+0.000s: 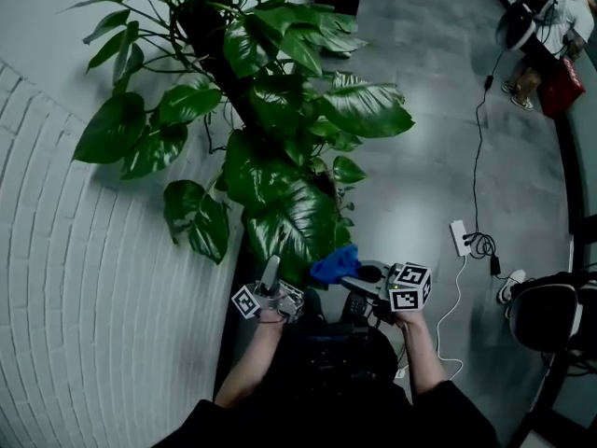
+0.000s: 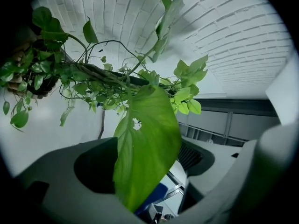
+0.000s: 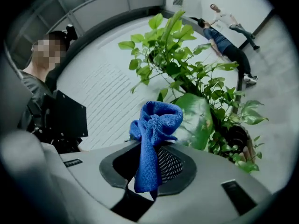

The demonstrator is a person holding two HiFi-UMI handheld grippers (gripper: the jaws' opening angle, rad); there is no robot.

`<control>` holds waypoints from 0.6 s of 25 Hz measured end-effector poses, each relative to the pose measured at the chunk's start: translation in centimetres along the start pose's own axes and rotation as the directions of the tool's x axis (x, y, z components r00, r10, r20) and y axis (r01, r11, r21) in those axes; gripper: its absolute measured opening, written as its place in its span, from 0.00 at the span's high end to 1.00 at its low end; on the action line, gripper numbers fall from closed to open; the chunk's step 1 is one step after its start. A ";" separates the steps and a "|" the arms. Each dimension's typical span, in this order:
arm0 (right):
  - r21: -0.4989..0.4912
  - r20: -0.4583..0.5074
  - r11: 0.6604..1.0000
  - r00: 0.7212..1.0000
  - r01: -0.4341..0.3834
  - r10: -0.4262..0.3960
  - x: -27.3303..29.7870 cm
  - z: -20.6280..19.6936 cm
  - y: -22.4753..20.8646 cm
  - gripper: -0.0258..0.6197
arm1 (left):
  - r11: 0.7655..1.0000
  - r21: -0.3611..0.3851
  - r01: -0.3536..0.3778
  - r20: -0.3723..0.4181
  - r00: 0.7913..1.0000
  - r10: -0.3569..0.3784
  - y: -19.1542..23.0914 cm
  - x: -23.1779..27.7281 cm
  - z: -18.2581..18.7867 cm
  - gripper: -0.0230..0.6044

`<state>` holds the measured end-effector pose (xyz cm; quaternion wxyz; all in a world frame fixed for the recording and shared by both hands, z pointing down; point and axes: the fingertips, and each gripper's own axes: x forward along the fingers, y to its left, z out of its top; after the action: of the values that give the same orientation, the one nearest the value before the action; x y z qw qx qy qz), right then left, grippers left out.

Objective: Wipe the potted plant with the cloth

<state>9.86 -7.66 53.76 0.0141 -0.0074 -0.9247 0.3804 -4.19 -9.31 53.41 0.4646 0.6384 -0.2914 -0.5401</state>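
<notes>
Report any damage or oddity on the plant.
The leaf hanging between the left claw's open jaws has a small ragged hole in its upper part. Nothing else stands out; the right claw grips the bunched cloth.

Office-like indoor hall, white brick wall (image 1: 56, 250), polished grey floor (image 1: 429, 91), power strip (image 1: 460, 236) (cables trailing), bystander (image 1: 550, 26) at the edge
</notes>
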 end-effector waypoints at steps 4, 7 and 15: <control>0.010 0.158 0.999 0.987 0.040 -0.041 -3.0 4.6 -1.4 0.79 | 0.999 0.024 -0.024 -0.035 0.999 0.025 0.8 -0.4 -0.8 0.34; 0.013 0.248 0.996 0.965 0.083 -0.084 -3.9 7.6 -2.6 0.79 | 0.999 0.042 -0.033 -0.055 0.998 0.035 1.4 -0.7 -1.1 0.33; -0.020 0.225 0.997 0.972 0.079 -0.072 2.0 9.7 -3.7 0.79 | 0.999 0.016 0.034 -0.032 0.999 -0.034 0.1 1.0 -1.2 0.33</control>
<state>7.56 -17.06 49.50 -0.0758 0.0706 -0.9253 0.3649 -2.77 -9.84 53.05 0.4547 0.6554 -0.2776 -0.5354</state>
